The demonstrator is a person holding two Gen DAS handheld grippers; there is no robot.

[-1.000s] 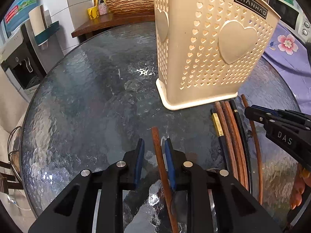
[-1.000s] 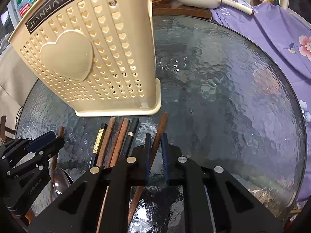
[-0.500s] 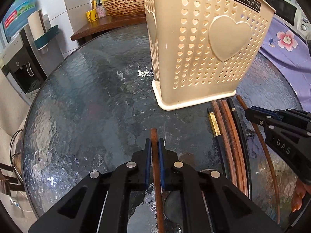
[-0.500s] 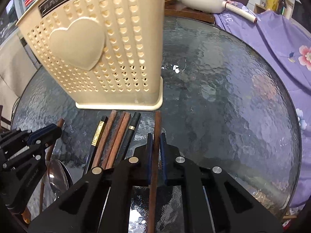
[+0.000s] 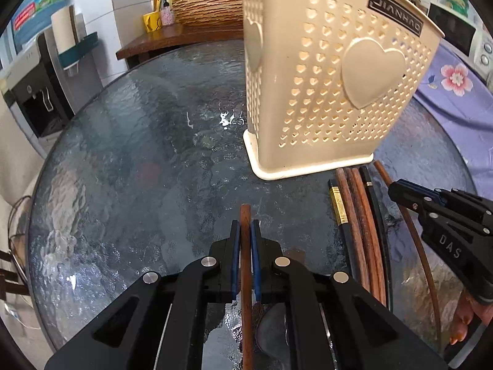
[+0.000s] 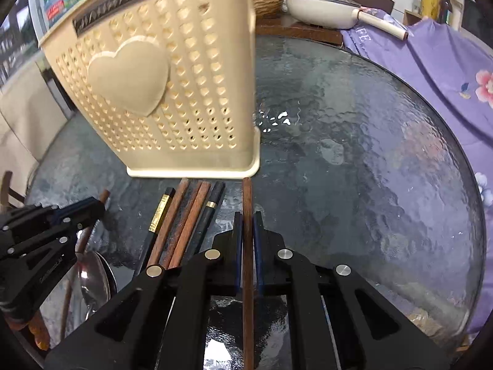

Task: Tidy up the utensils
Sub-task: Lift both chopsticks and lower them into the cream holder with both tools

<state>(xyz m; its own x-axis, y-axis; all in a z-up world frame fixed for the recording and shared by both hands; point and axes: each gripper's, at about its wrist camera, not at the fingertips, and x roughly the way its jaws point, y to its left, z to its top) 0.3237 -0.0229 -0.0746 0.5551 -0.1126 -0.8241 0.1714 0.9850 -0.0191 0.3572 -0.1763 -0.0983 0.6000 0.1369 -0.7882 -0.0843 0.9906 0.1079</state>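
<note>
Both claws were clamped, each on 1 brown wooden chopstick: the left gripper (image 5: 246, 240) pinched a stick (image 5: 245, 215) that ran straight between its blue pads, and the right gripper (image 6: 246, 234) held another stick (image 6: 247, 194) the same way, its far tip just short of the foot of the cream utensil holder (image 6: 172, 98). The holder stood upright on the round glass table (image 5: 129, 160), and the loose chopsticks (image 5: 357, 215), 4 of them side by side, lay just in front of its base, with a metal spoon (image 6: 94, 277) near the left claw. The main risk, as I judged it, was pivoting: each stick was gripped on a narrow band, so lifting could let the long free end droop or swing and slip out. The right stick's tip sat so near the holder's base that a forward push might have jammed it against the wall and shoved or tipped the light holder. With the 2 claws close together, their sticks could also have crossed or knocked the loose pile on the slick glass.
</note>
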